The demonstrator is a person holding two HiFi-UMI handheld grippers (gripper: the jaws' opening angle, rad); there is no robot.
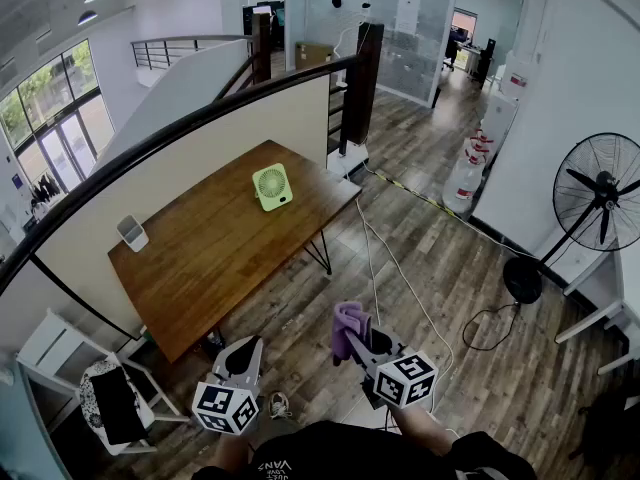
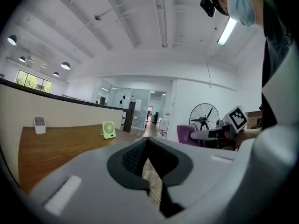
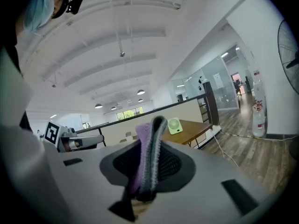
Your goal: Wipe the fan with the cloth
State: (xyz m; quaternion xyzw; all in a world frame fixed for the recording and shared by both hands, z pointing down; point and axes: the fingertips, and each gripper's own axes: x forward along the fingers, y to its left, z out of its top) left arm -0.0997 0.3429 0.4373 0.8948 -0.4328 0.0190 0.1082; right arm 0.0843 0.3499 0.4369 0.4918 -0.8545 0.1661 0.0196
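A small green fan (image 1: 272,187) stands upright near the far right end of the wooden table (image 1: 200,258); it also shows as the small green fan (image 2: 109,129) in the left gripper view and the small green fan (image 3: 174,125) in the right gripper view. My right gripper (image 1: 352,340) is shut on a purple cloth (image 1: 349,326), folded purple cloth (image 3: 148,153) standing between its jaws. My left gripper (image 1: 243,354) is shut with nothing in it, jaws together (image 2: 145,143). Both grippers hover over the floor, well short of the table's near edge.
A white box (image 1: 132,233) sits at the table's left end. A tall black pedestal fan (image 1: 598,196) stands at the right with cables (image 1: 400,268) across the wooden floor. A white chair (image 1: 90,388) is at the lower left; a railing wall (image 1: 200,128) runs behind the table.
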